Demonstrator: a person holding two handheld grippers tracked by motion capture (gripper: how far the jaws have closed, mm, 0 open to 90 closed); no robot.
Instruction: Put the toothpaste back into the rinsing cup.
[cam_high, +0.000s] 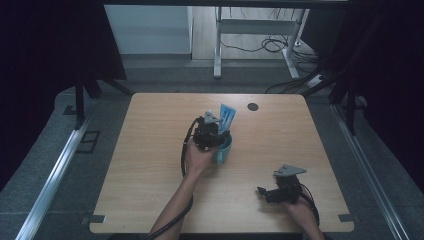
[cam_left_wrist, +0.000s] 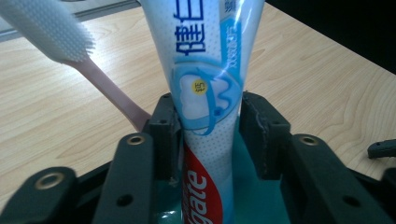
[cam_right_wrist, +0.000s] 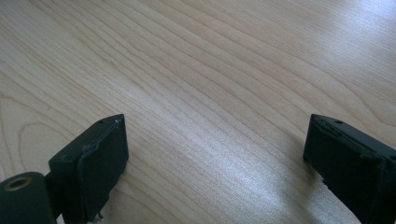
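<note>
The toothpaste tube (cam_left_wrist: 205, 93) stood upright in the teal cup (cam_high: 225, 149) at mid-table, beside a pink toothbrush (cam_left_wrist: 70, 42). The left gripper (cam_left_wrist: 208, 135) bracketed the tube, its jaws slightly parted with a gap on the right; placement judged done, withdrawal outstanding. The right gripper (cam_right_wrist: 215, 149) sat spread and empty over the near-right table (cam_right_wrist: 196, 70)

The toothpaste tube (cam_left_wrist: 205, 93) reads "gate" in white on red, plus blue Chinese characters.
</note>
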